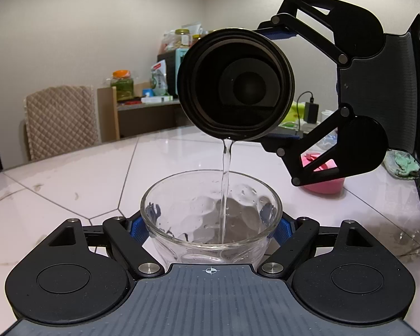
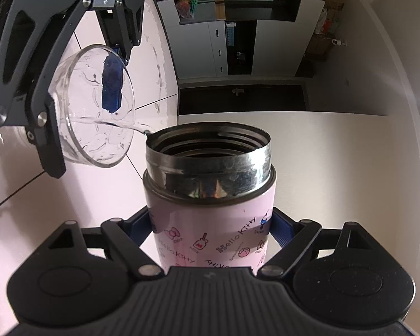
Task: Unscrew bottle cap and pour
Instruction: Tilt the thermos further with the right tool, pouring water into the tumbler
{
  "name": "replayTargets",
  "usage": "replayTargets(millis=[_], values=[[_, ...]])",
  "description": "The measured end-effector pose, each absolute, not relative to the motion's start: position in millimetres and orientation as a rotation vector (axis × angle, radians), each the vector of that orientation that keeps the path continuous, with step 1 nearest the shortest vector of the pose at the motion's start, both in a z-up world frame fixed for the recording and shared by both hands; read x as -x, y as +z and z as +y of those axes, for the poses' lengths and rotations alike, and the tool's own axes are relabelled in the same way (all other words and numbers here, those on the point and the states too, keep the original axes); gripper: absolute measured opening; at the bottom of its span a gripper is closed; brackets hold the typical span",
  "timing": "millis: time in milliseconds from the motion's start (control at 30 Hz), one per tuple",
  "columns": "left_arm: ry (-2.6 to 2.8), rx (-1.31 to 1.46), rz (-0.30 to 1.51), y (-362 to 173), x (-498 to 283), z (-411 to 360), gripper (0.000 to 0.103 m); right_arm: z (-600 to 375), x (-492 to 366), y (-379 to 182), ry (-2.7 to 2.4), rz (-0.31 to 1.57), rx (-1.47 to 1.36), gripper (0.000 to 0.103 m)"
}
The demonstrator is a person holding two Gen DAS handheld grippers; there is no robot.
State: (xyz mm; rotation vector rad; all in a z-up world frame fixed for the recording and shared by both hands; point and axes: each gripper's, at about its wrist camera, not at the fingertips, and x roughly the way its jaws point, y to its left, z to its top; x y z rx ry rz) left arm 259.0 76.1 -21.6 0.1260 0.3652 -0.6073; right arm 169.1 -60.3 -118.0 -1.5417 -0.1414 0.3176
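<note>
The left gripper point(image 1: 211, 231) pinches the glass bowl point(image 1: 211, 196) between its blue pads, steadying it under the spout so the stream point(image 1: 226, 179) lands inside; the bowl sits directly ahead of that claw, between its fingers; above it, the right gripper point(image 2: 211, 225) clamps the pink bottle point(image 2: 210, 221) by its body, tipped so its open, capless mouth point(image 2: 208, 142) overhangs the bowl's rim; the white table point(image 1: 70, 173) lies beneath.

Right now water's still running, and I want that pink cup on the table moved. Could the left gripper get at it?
Probably not yet: the left gripper is shut on the glass bowl catching the stream from the bottle; the pink cup sits behind the right gripper.
</note>
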Motion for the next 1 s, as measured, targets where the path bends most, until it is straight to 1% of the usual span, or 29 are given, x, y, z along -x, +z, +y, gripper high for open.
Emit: replayTargets(millis=[67,233,533,900,1000], values=[[-0.607,-0.126,0.365,-22,-259,76,0.087,-71,-172,-106,0.321,-0.143,1.547,0.087],[-0.607,-0.126,0.365,-22,-259,76,0.087,-63,-180,-96,0.319,-0.147,1.556,0.087],[-0.608,-0.126,0.365,-22,-259,76,0.087,-50,-193,-89,0.310,-0.149,1.570,0.087],[-0.608,-0.125,0.366,-22,-258,76,0.087,-22,-218,-71,0.305,-0.152,1.577,0.087],[-0.608,-0.125,0.366,-22,-258,76,0.087,1,-227,-52,0.299,-0.158,1.584,0.087]])
